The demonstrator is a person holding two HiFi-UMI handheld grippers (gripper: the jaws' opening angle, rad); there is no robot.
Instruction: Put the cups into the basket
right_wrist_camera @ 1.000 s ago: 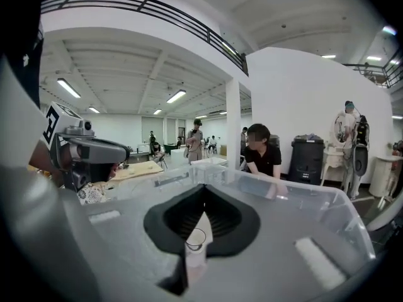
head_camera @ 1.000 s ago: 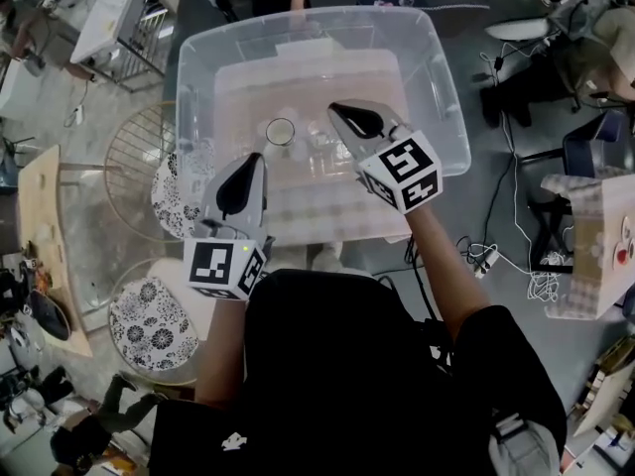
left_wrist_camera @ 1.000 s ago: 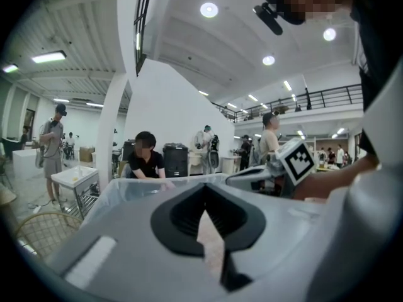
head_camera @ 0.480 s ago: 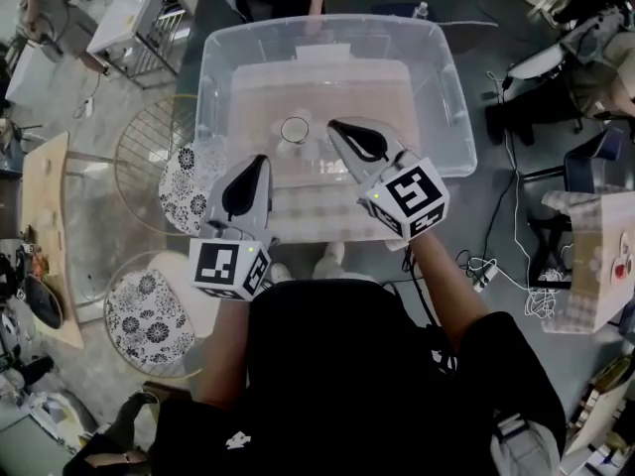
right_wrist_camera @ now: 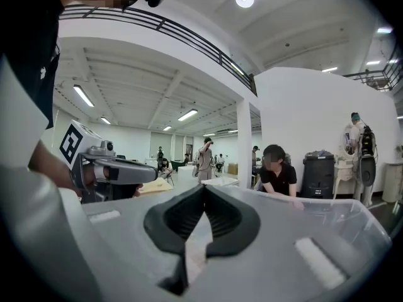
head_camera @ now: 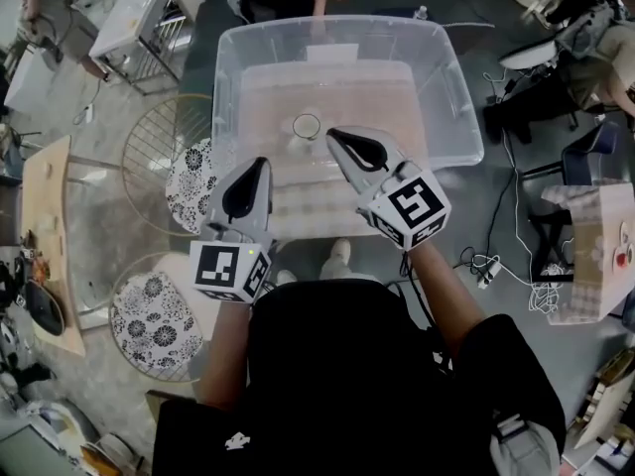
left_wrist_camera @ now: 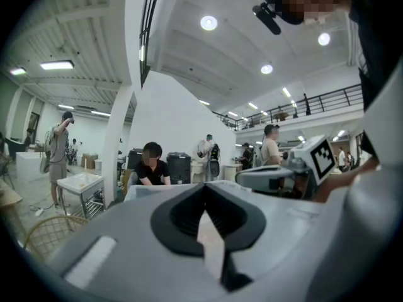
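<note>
1 large clear plastic tub, on the floor. 1 round wire basket, beside the tub's left wall. 1 grey left gripper and 1 grey right gripper, both clenched, empty, over the tub's near rim. 1 clear round cup, upright inside the tub, just beyond and left of the right gripper's tip; right gripper nearer.

The grey floor carries a white table. Nearer than that table stand two round wire frames with floral cushions, and nearer and to its left a wooden top. Overhead are round ceiling lights and a railed balcony.
</note>
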